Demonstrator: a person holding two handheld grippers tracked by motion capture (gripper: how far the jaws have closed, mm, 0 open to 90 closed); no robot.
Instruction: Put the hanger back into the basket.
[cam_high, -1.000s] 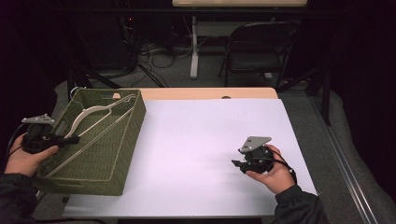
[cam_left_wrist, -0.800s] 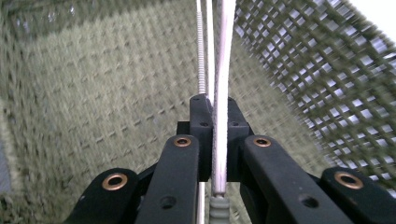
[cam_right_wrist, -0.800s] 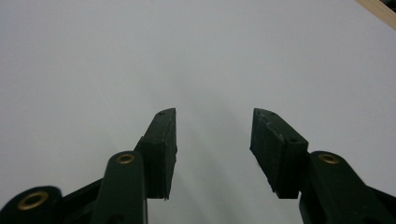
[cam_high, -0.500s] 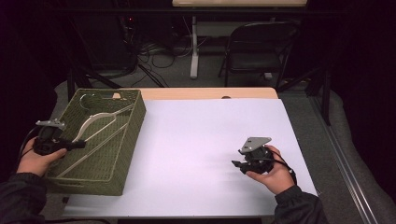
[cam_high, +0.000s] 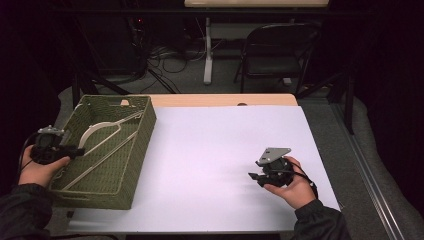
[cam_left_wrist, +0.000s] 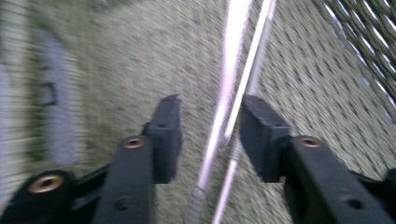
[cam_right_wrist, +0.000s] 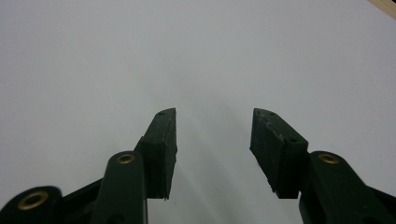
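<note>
A white clothes hanger (cam_high: 102, 126) lies inside a green woven basket (cam_high: 141, 150) at the table's left. My left gripper (cam_high: 77, 149) hovers over the basket's left rim with its jaws open. In the left gripper view the hanger's pale bars (cam_left_wrist: 233, 56) run up between the open left gripper (cam_left_wrist: 210, 123) jaws, over the basket floor (cam_left_wrist: 116, 56); the picture is blurred and I cannot tell if a pad touches them. My right gripper (cam_high: 253, 176) rests low over the white table (cam_high: 210, 150) at the right, and in its own view the right gripper (cam_right_wrist: 214, 135) is open and empty.
A strip of bare wood (cam_high: 225, 100) shows along the table's far edge. A dark folding chair (cam_high: 277, 50) and floor cables (cam_high: 165, 55) stand behind the table. A broad stretch of white tabletop separates the basket from the right hand.
The hanger was raised over the basket's left rim a second ago; it now lies lower inside the basket. My left gripper shifted slightly right. The right gripper stayed put.
</note>
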